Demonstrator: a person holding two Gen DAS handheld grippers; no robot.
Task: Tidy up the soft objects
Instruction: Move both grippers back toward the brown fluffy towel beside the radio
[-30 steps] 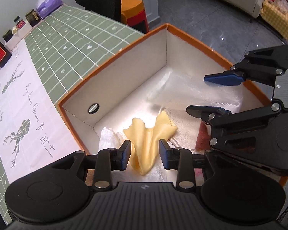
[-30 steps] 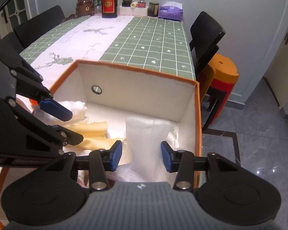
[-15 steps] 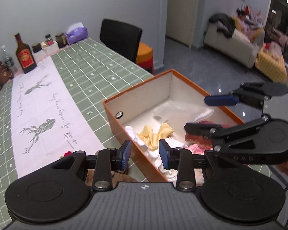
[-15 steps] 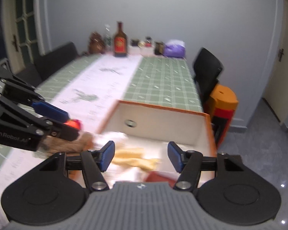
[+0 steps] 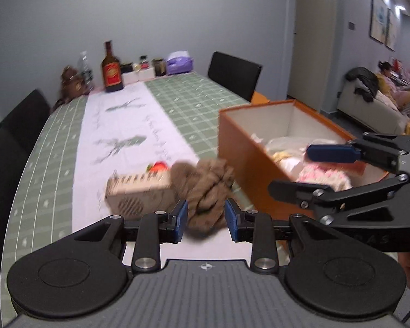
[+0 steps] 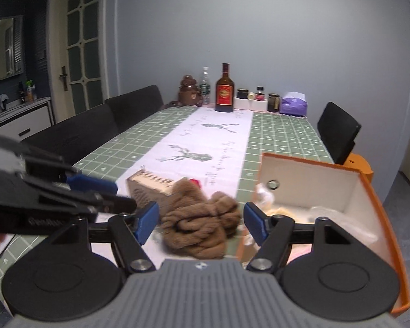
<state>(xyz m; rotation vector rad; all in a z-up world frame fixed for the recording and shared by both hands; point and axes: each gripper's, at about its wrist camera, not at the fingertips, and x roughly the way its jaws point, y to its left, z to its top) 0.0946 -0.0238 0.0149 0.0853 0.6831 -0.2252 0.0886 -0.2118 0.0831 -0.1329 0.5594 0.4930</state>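
The surface (image 6: 284,134) ran long and mostly bare under a green checked cloth with a white runner (image 6: 205,142) down its middle; bottles and jars (image 6: 225,88) stood only at the far end against the wall. Black chairs (image 6: 82,134) lined one long edge, and one more chair (image 6: 339,134) stood at the other. The orange box (image 5: 248,161) sat at the near corner on that side, its outer wall close to the surface's edge, with tiled floor beyond.

A brown knitted bundle (image 6: 202,221) lay on the runner just beside the box's near end, touching a pale perforated wooden case (image 5: 139,194) on its other side; something red (image 5: 158,167) showed behind the case. From the left wrist view, the left gripper (image 5: 206,217) was aimed down at the bundle, which appeared between its narrowly parted jaws; these were closing, though the blur hid whether the pads touched the knit. From the right wrist view, the right gripper (image 6: 201,221) hung over the same bundle with its jaws spread wider than the bundle and opening, pads clear of it on both sides.

The box was open-topped with white inner walls and held soft things: a pink-and-white knitted piece (image 5: 325,176), a pale yellow cloth (image 5: 280,156) and crumpled white material (image 6: 263,195) at the near end.
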